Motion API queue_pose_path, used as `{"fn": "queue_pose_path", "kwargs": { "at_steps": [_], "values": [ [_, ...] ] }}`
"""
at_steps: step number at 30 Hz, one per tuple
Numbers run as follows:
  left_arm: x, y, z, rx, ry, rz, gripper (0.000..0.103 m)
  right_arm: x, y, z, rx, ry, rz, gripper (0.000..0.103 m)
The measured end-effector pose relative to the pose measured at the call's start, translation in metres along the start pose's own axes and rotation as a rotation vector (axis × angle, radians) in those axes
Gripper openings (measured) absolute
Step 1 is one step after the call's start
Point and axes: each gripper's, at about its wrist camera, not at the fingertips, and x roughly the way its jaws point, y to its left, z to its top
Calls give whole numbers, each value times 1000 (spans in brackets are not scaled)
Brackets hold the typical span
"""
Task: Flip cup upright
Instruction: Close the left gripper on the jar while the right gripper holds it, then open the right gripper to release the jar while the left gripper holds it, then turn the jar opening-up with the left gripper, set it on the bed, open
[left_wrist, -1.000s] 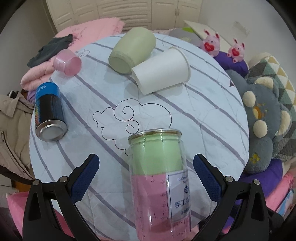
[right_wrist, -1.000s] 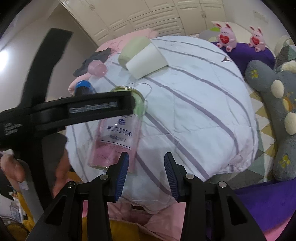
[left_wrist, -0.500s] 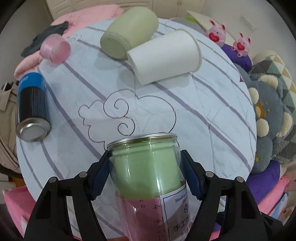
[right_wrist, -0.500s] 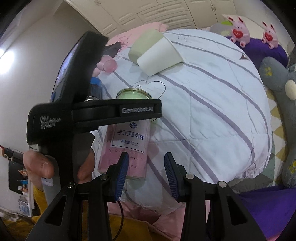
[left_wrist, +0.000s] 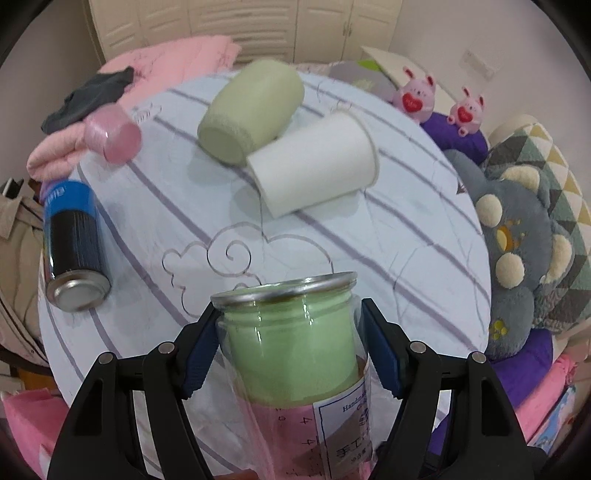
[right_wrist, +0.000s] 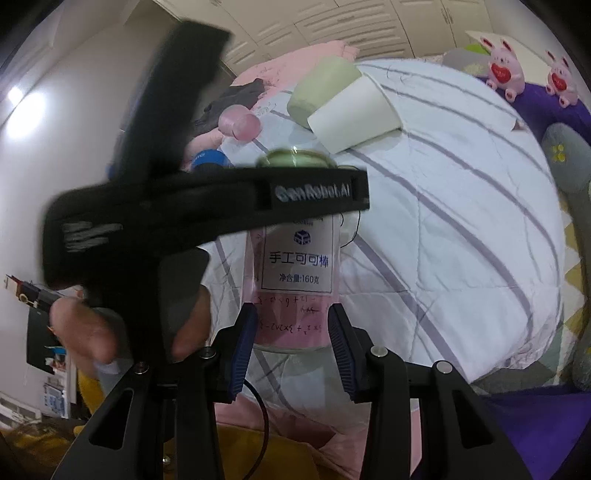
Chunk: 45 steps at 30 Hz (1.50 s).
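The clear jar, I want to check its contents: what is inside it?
The clear jar shows a pale green filling in the part nearer the metal rim and pink beyond that. The label covers part of the inside; the left tool grips it.

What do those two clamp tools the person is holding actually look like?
Each hand-held gripper is matte black plastic with cut-out triangular arms, silver pivot pins and two fingers faced with ribbed blue pads. The left one bears white "GenRobot.AI" lettering on its side. The bare hand shows no sleeve. A thin black cable hangs below.

My left gripper (left_wrist: 290, 354) closed on the clear jar (left_wrist: 291, 347) and tipped it from leaning to nearly upright.
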Motion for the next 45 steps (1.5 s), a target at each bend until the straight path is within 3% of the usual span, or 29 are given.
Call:
{"fn": "queue_pose_path", "kwargs": {
  "at_steps": [9,18,31,33,35,36,45],
  "values": [
    [-17,-3,11,10,-78,18,73,1,-10,7,35,-42,37,34],
    [-36,-3,19,24,-148,32,73,7,-13,19,33,-58,-5,33],
    [-43,-4,13,34,-162,38,74,23,-31,31,98,-52,-62,32],
    [-42,-4,9,40,-159,38,77,21,-36,32,109,-61,-88,32],
    [-41,-5,7,40,-160,48,90,17,-41,31,118,-68,-95,32],
    [-40,-5,6,44,-162,55,91,15,-43,30,122,-71,-93,32],
    [-38,-6,4,36,-159,66,92,-3,-37,20,123,-100,-116,32]
  ]
}}
